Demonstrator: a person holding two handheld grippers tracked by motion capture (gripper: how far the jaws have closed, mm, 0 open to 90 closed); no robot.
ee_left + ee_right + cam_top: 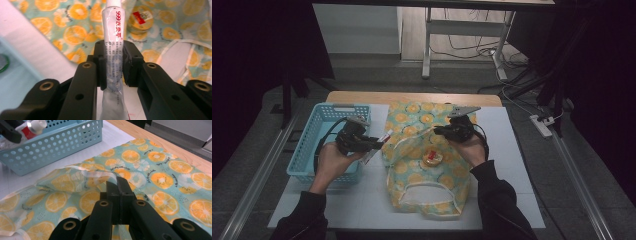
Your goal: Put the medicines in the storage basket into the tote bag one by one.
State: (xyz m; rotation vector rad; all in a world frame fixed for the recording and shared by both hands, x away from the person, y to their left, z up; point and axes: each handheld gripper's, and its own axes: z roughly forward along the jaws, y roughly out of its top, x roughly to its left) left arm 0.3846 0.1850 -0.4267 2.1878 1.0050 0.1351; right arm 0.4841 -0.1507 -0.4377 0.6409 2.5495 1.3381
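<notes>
A white tube with red print [113, 30] stands between the jaws of my left gripper [113, 62], which is shut on it. In the high view this tube [384, 139] hangs over the gap between the blue basket [312, 145] and the orange-patterned cloth bag [422, 175], held by the left gripper [373, 145]. My right gripper [117, 187] is shut on the bag's pale trimmed edge [82, 173] and lifts it a little. That gripper [439, 131] is over the bag's upper middle. A small round tin [432, 158] lies on the bag.
The perforated blue basket [57, 142] stands at the table's left on a white mat [507, 150]. The wooden table edge [412, 97] runs behind the bag. Beyond it are a metal frame, cables and a power strip [542, 125] on the floor.
</notes>
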